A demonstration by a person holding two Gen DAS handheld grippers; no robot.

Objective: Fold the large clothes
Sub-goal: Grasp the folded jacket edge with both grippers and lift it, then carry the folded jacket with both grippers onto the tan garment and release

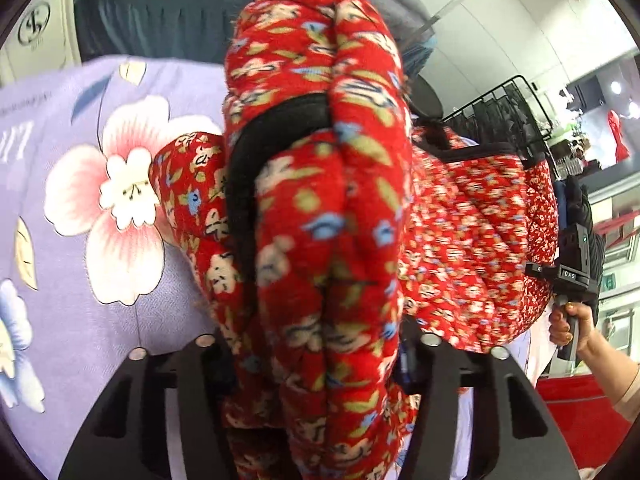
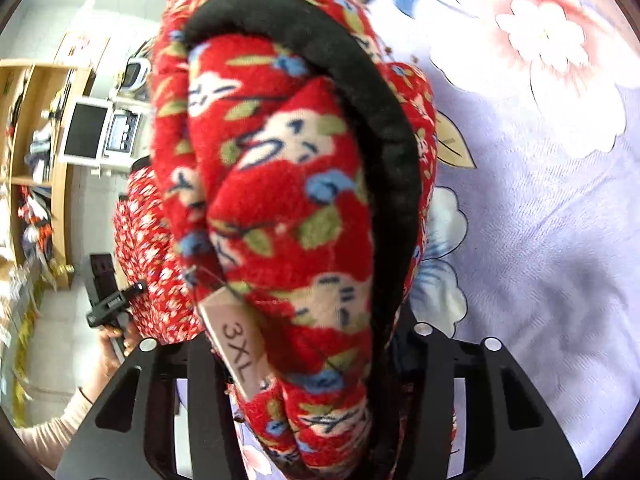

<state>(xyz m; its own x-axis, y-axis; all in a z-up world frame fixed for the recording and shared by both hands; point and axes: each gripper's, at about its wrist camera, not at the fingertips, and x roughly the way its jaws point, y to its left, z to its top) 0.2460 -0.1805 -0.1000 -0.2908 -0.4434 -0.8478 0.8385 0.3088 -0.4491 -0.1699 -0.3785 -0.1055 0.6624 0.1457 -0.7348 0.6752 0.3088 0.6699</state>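
A red padded garment [image 1: 328,200] with white and blue flowers and black trim hangs bunched above a lilac flowered sheet [image 1: 80,200]. My left gripper [image 1: 320,344] is shut on a thick fold of it, and cloth fills the gap between both fingers. My right gripper [image 2: 312,344] is shut on another thick fold of the garment [image 2: 280,200], where a paper tag reading 3XL [image 2: 236,344] sticks out. The garment stretches between the two grippers. A hand holds the right gripper's body [image 1: 572,276] at the right, and the left one's body [image 2: 106,300] shows at the left.
The lilac sheet [image 2: 540,200] spreads under and beside the garment. A black clothes rack [image 1: 508,104] stands behind on the right, above a red floor [image 1: 580,412]. A wooden shelf [image 2: 36,140] and a small monitor [image 2: 86,132] stand off to the left.
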